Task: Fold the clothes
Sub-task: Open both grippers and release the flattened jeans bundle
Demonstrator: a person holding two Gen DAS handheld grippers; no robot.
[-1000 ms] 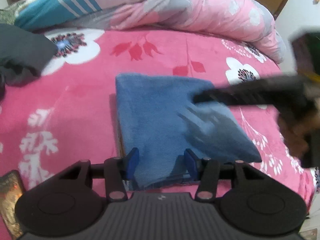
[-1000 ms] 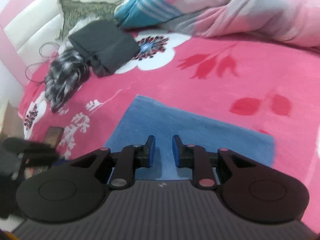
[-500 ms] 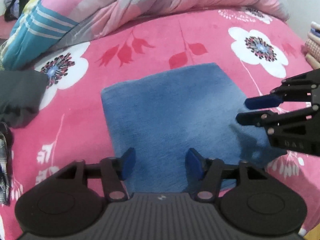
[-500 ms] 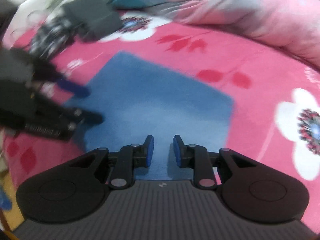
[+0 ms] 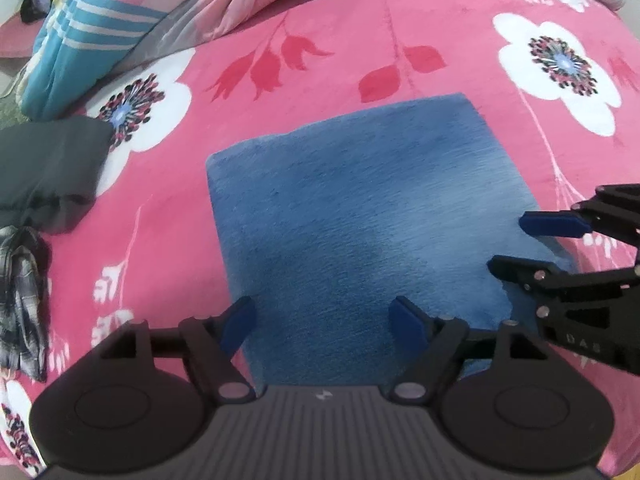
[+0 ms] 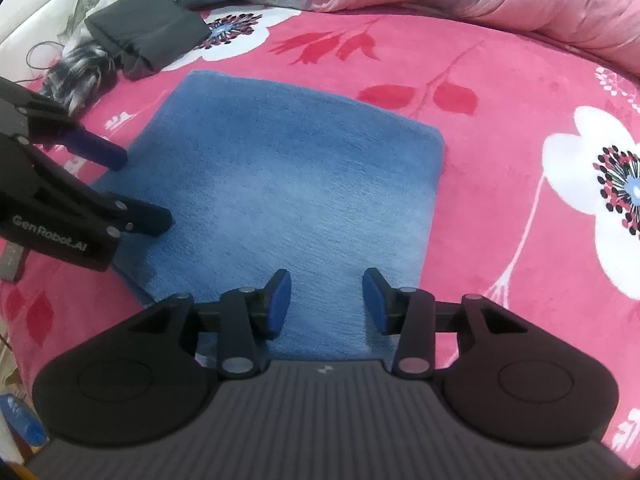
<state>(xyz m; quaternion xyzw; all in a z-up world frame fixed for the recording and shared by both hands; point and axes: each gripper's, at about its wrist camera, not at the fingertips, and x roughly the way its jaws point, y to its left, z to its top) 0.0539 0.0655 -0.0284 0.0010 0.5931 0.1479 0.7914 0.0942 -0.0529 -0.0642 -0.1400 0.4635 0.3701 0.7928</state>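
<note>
Lying flat on the pink flowered bed: folded blue cloth. Over its near edge, left gripper, jaws opening, nothing pinched. Over its right side, right gripper, jaws opening, apparently clear of the pile. Left of the cloth: dark garment.

A blue fleecy garment lies folded into a flat rectangle on the bed.
</note>
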